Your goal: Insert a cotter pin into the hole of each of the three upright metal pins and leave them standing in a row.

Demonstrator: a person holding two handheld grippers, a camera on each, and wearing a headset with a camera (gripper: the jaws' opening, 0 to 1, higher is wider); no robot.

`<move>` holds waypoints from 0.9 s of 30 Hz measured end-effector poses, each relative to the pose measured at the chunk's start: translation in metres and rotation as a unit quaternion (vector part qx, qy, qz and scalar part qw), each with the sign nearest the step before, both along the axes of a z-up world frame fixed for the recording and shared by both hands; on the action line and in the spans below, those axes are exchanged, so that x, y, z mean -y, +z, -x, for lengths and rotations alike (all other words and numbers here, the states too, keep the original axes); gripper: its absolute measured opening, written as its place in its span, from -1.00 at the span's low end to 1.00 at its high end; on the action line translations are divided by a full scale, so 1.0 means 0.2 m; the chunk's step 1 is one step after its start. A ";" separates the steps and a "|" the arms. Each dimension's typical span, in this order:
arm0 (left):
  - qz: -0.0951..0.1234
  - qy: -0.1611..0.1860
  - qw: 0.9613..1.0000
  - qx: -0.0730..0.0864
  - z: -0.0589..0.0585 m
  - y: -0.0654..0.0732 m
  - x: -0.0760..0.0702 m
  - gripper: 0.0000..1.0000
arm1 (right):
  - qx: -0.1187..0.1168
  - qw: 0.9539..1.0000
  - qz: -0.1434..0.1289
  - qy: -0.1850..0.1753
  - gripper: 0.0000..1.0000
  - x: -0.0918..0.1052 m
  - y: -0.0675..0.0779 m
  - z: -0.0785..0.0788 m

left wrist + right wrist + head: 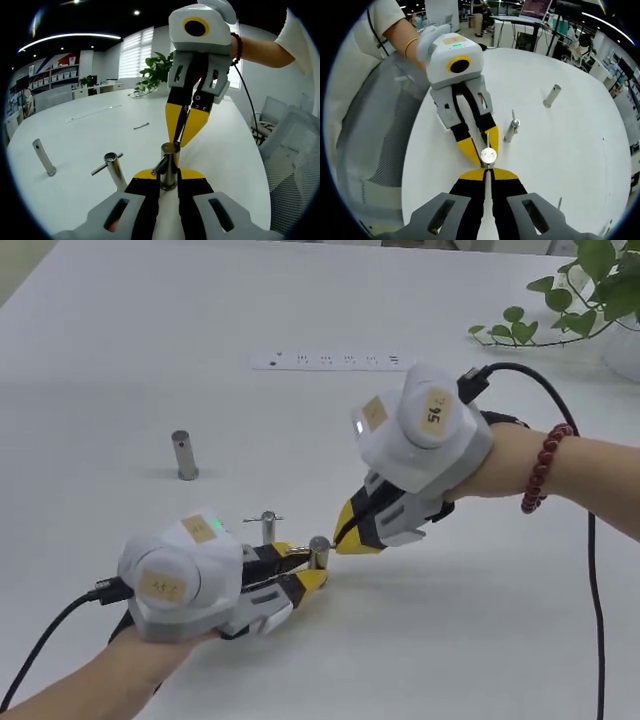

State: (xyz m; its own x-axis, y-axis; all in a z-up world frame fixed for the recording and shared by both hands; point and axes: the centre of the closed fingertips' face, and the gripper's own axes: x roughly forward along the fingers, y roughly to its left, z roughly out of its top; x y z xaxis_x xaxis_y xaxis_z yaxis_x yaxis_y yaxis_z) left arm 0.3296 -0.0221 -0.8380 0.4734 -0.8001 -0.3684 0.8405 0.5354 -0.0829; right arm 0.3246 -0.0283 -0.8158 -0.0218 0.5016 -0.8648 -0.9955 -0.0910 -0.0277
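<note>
My left gripper [312, 565] [169, 176] is shut on an upright metal pin [319, 550] [169, 165] [488, 156] standing on the white table [460, 640]. My right gripper [345, 538] [488, 173] meets it from the opposite side, shut on a thin cotter pin [488, 140] that passes through the pin's hole; its end [159, 165] sticks out on the far side. Just left stands a second pin [267, 527] [114, 169] [511, 128] with a cotter pin through it. A third, bare pin [183, 454] [44, 157] [552, 95] stands farther off.
A white power strip [330, 361] lies across the far middle of the table. A potted plant [580, 290] stands at the far right corner. One loose cotter pin [141, 126] lies on the table beyond the pins. A black cable [590, 540] trails from the right gripper.
</note>
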 end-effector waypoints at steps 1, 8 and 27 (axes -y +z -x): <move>0.000 0.000 1.000 0.000 0.00 0.00 0.00 -0.78 | 0.000 1.000 0.000 0.000 -0.90 0.00 0.00 0.00; 0.001 0.001 1.000 -0.002 0.00 0.00 0.01 -0.77 | 0.001 1.000 0.000 -0.004 -0.90 0.01 0.00 0.00; 0.000 0.013 1.000 -0.004 -0.01 0.02 0.00 -0.63 | -0.021 0.997 -0.038 -0.056 -0.62 -0.03 0.02 -0.01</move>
State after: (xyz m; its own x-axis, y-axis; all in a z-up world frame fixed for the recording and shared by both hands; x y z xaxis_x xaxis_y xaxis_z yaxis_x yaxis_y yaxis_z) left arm 0.3325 -0.0220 -0.8344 0.4910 -0.7873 -0.3730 0.8256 0.5571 -0.0890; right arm 0.3269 -0.0218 -0.8123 0.0021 0.5674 -0.8234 -0.9997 0.0218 0.0124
